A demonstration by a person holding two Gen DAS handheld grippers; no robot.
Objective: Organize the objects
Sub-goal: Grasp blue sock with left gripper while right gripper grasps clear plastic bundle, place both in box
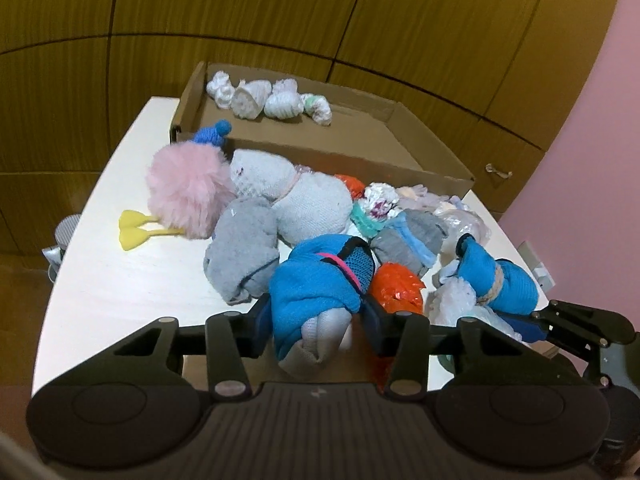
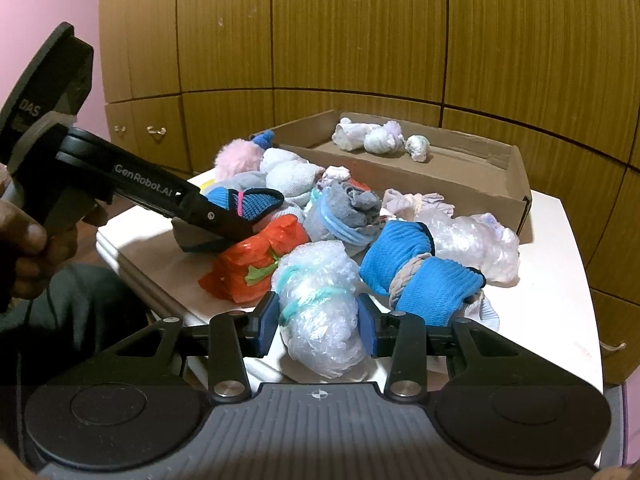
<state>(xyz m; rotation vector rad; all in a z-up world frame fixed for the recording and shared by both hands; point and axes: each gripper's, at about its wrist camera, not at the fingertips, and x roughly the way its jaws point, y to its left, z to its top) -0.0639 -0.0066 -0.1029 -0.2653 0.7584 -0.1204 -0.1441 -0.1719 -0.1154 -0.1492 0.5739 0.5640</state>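
Inside cardboard box, white bundles, far wall row

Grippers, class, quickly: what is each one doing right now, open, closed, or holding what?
Left gripper: closed on the blue-and-grey sock bundle.
Right gripper: closed on the bubble-wrap bundle tied with a teal band.

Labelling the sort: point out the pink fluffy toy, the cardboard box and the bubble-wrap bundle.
pink fluffy toy (image 1: 186, 190), left wrist view, middle of its fur.
cardboard box (image 1: 404, 178), left wrist view, near wall.
bubble-wrap bundle (image 2: 318, 304), right wrist view, middle, between the pads.
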